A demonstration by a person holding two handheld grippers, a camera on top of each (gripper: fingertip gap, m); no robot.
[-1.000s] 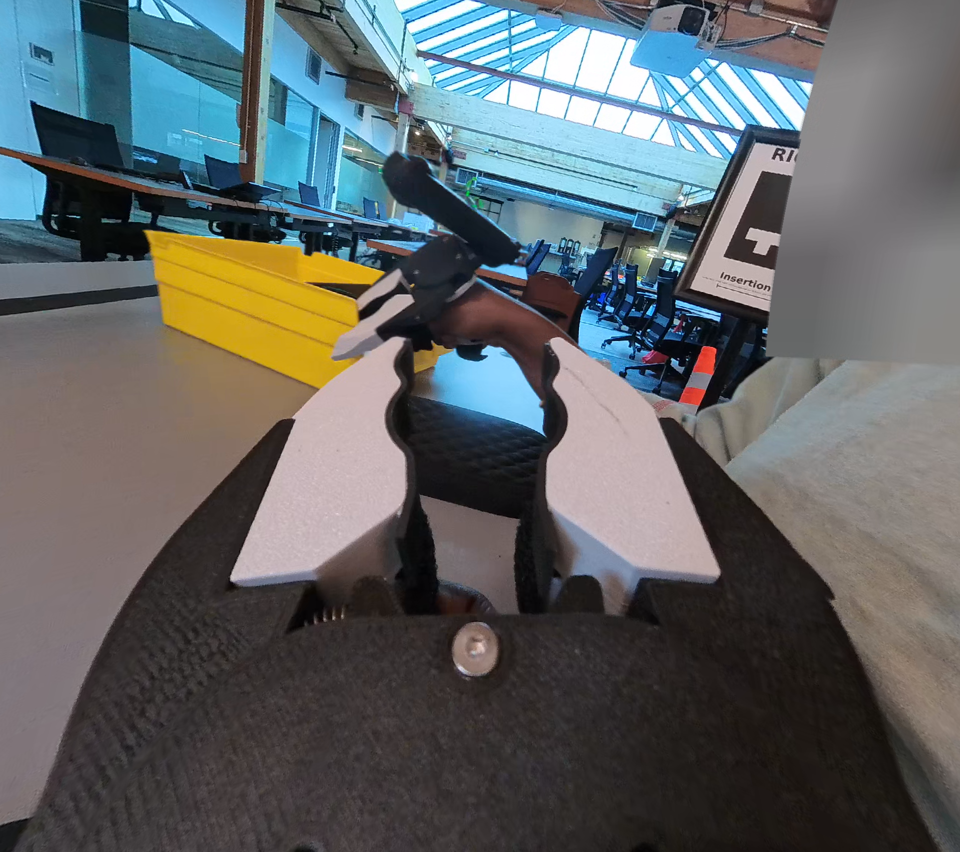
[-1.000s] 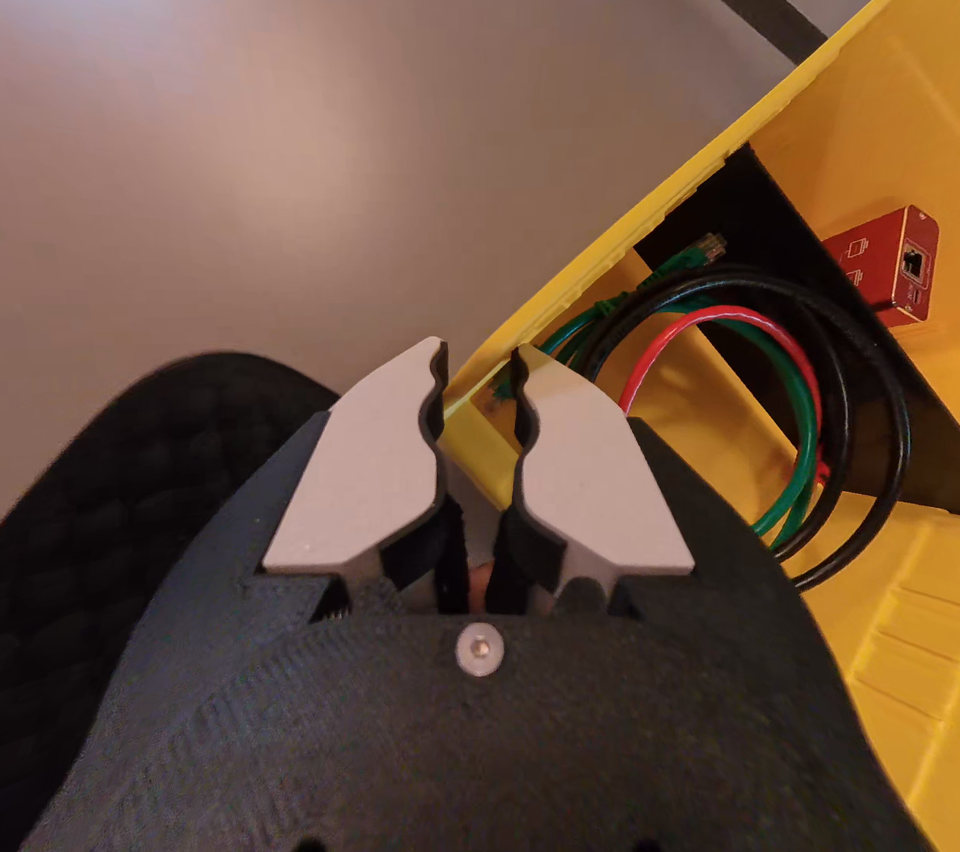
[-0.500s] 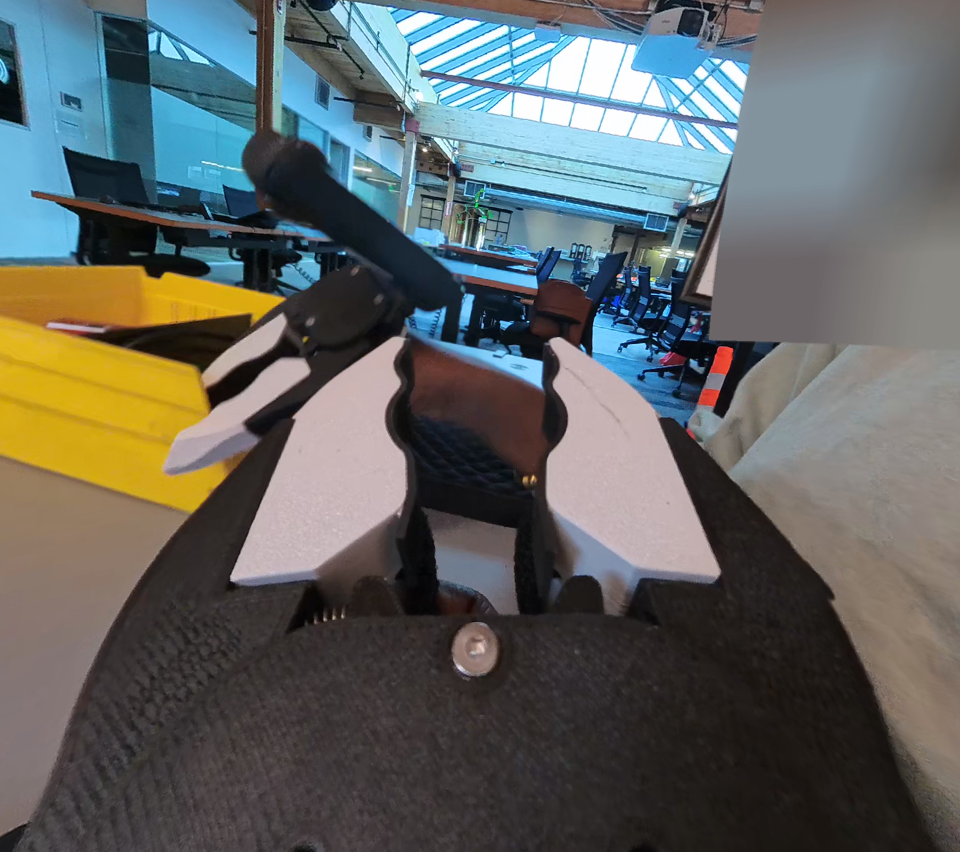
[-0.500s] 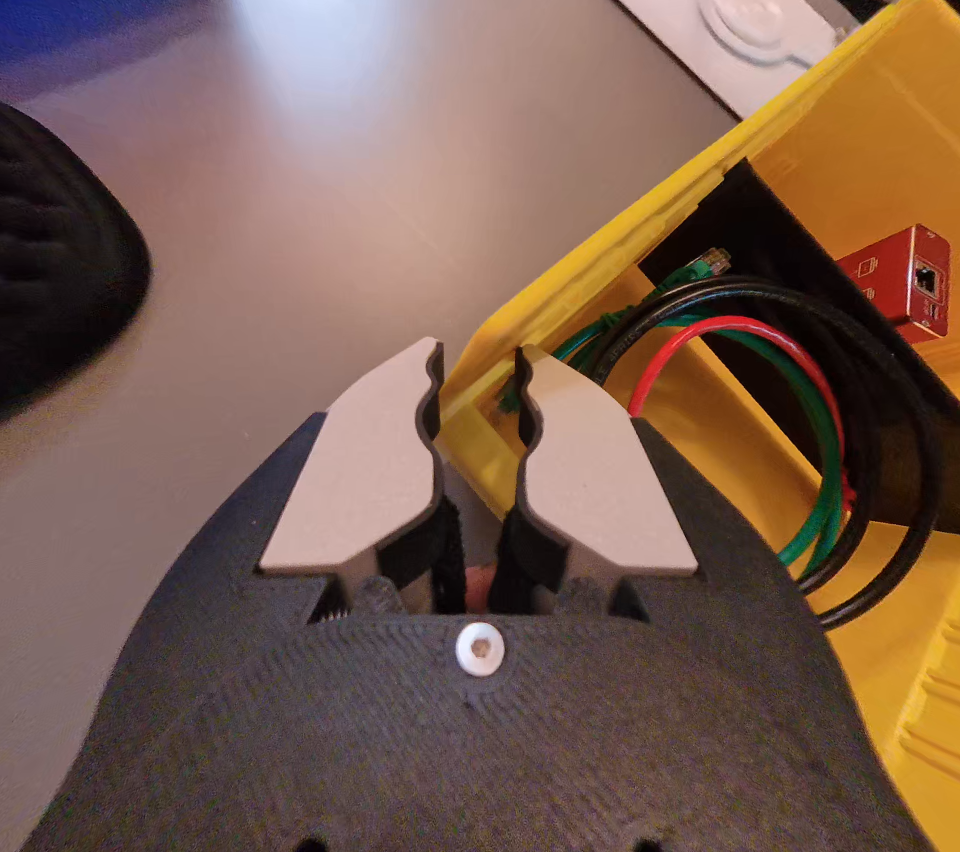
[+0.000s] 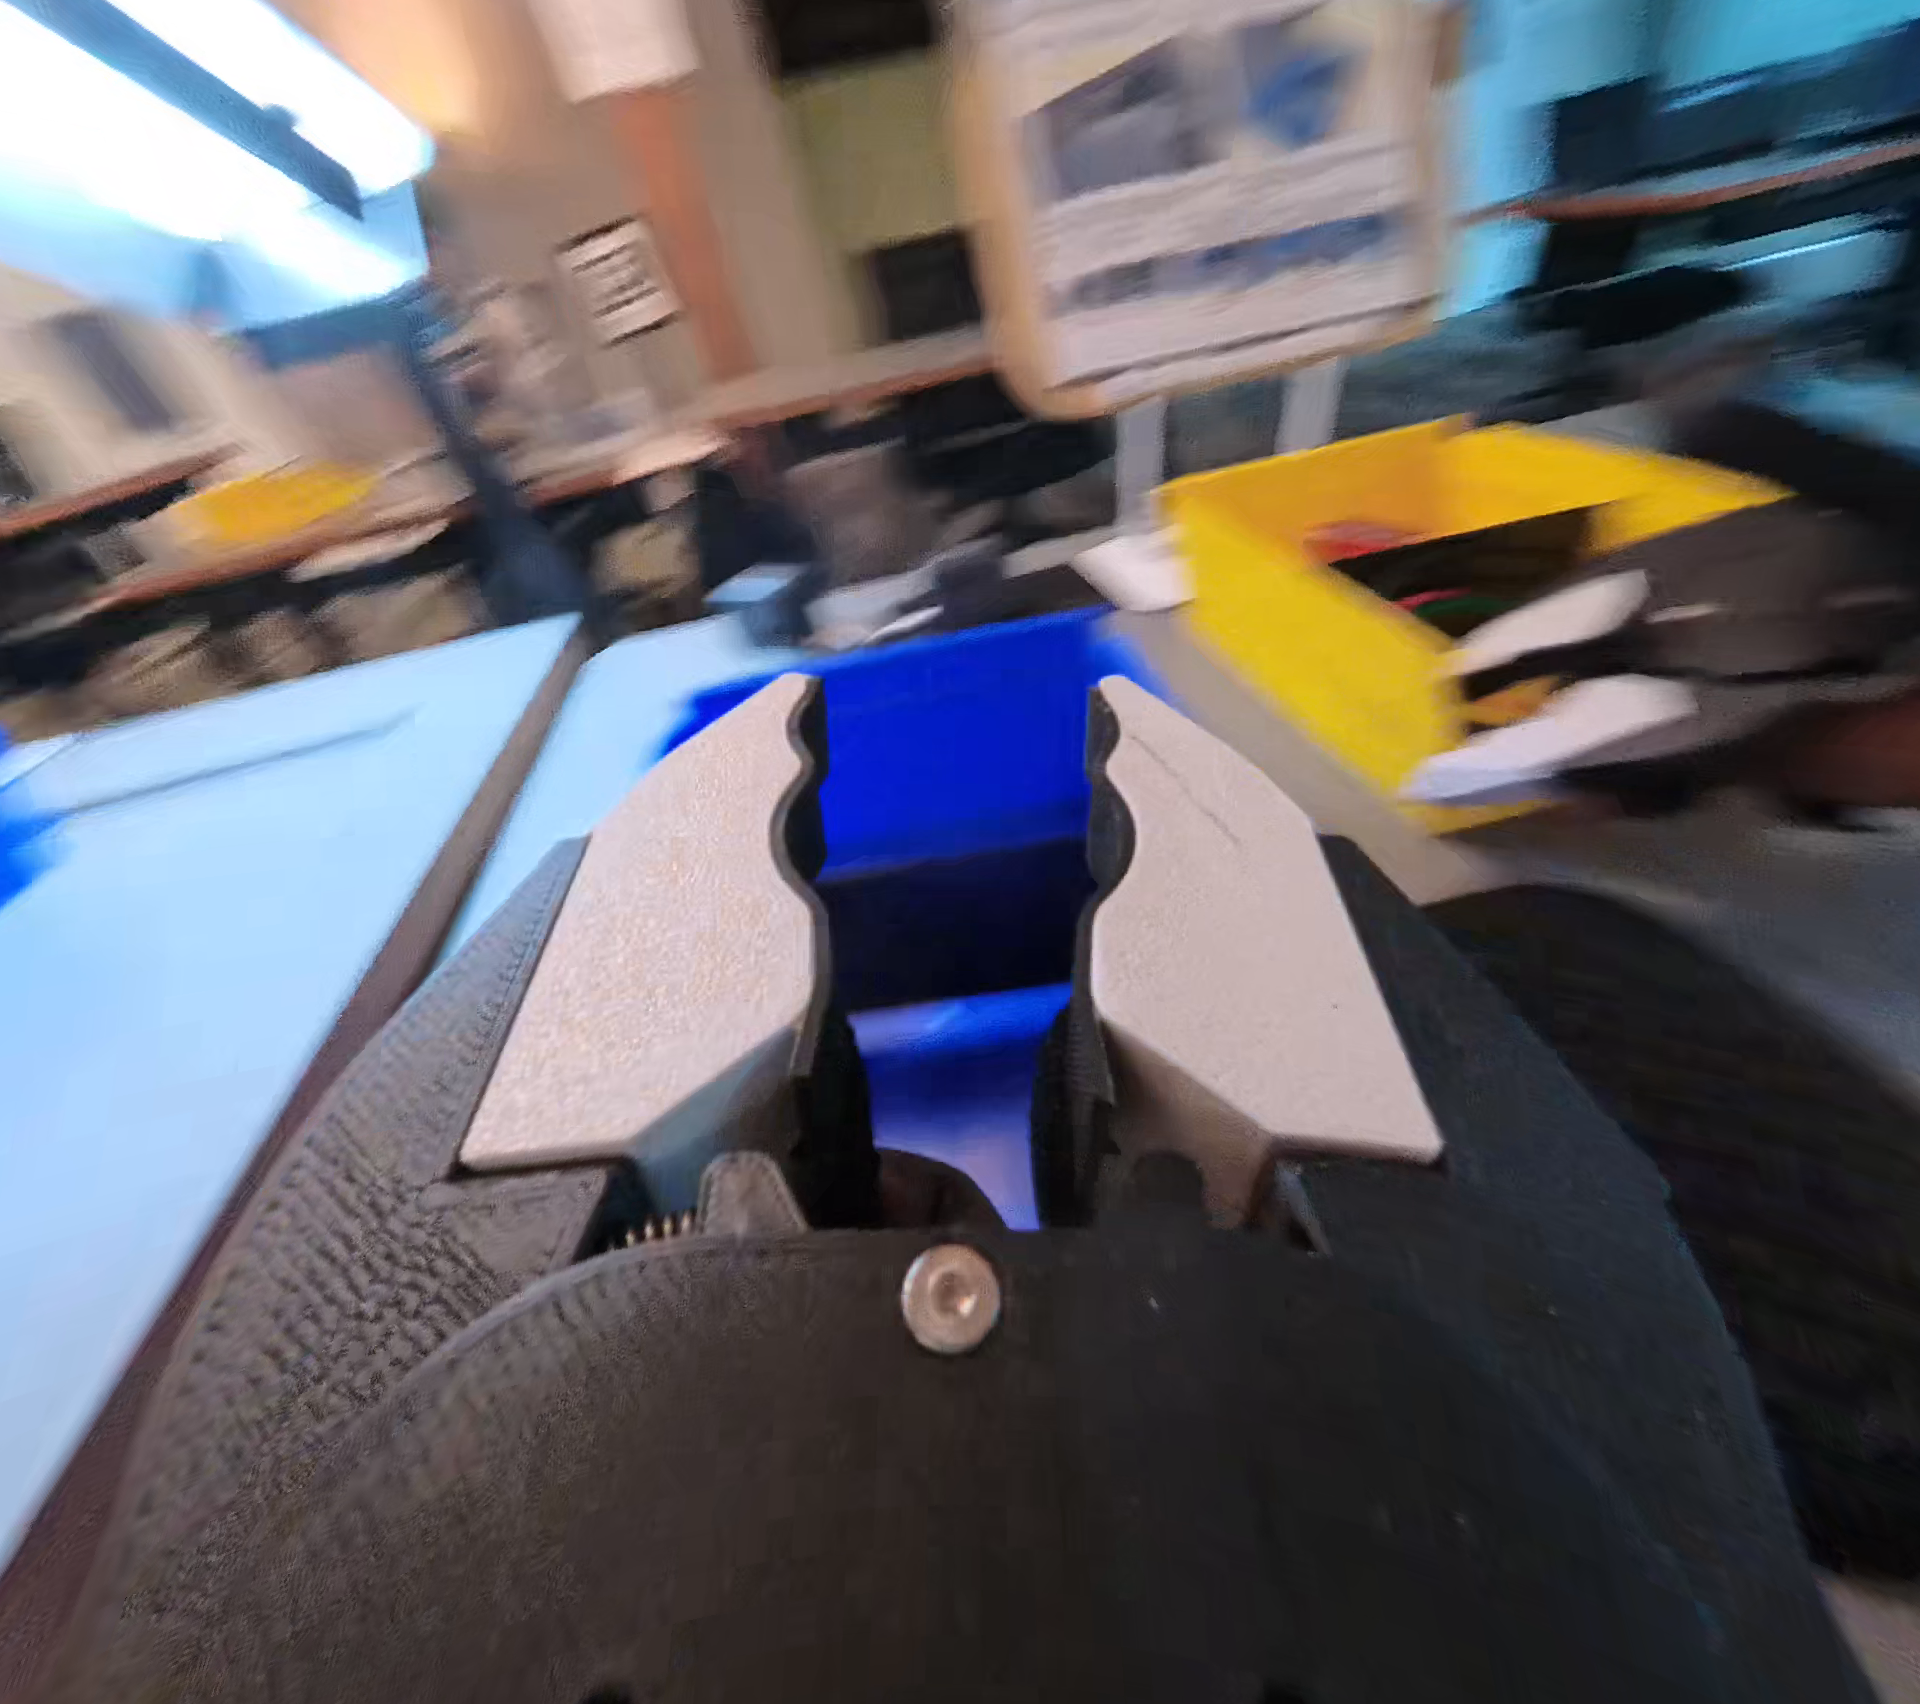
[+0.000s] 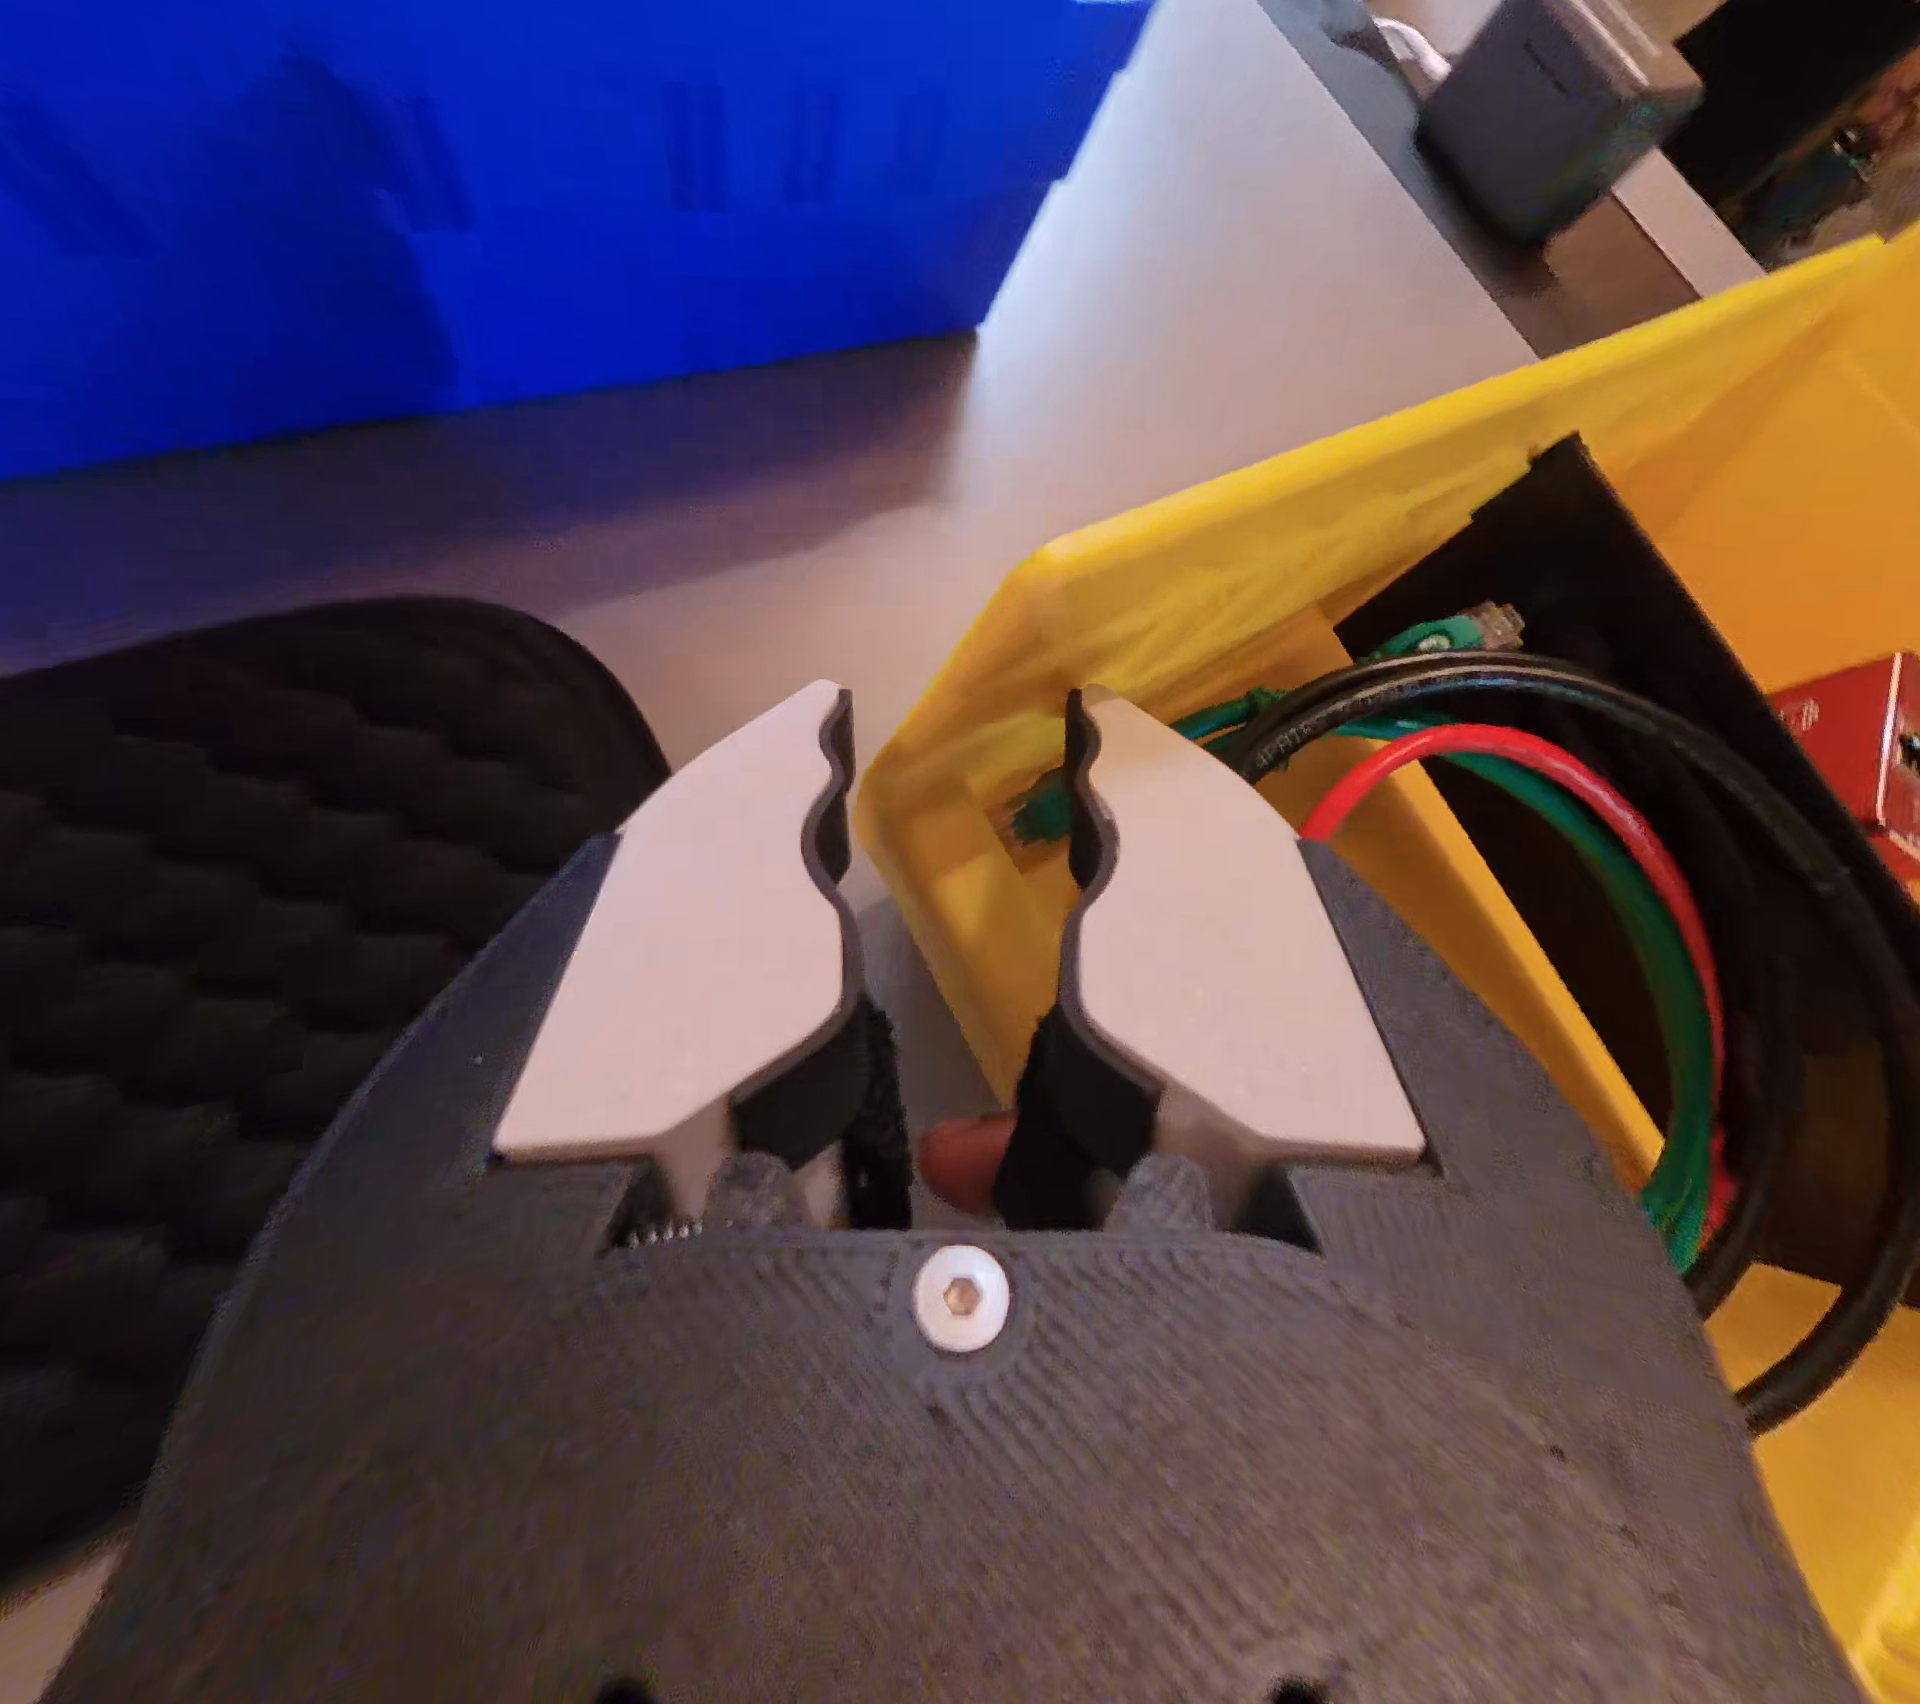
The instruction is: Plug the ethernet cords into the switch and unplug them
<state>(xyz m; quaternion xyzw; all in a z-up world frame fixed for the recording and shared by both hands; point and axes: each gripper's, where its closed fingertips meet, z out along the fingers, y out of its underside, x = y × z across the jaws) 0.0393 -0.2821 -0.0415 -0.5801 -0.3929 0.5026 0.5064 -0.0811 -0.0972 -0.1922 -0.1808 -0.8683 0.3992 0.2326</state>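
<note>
My right gripper (image 6: 961,719) is open, with the near corner of the yellow bin (image 6: 1195,594) between its fingers. Inside the bin lie coiled ethernet cords: a green one (image 6: 1434,641), a black one (image 6: 1455,688) and a red one (image 6: 1423,745). A small red switch (image 6: 1860,750) lies at the right edge, with no cord in it. My left gripper (image 5: 951,709) is open and empty, pointing at a blue bin (image 5: 956,750). The left wrist view is blurred and shows the right gripper (image 5: 1538,678) at the yellow bin (image 5: 1299,615).
The blue bin (image 6: 520,148) stands on the grey table beyond the yellow bin. Two grey power adapters (image 6: 1548,96) sit at the table's far edge. The left gripper's black body (image 6: 260,875) lies close on my right gripper's left. A poster board (image 5: 1195,96) stands behind the bins. One gripper's finger ends stand about 25 centimeters off the other's.
My left gripper has swung fast from facing the person and the right gripper to facing the blue bin. The right gripper's fingers have opened wider at the yellow bin's corner, and the blue bin has come into view.
</note>
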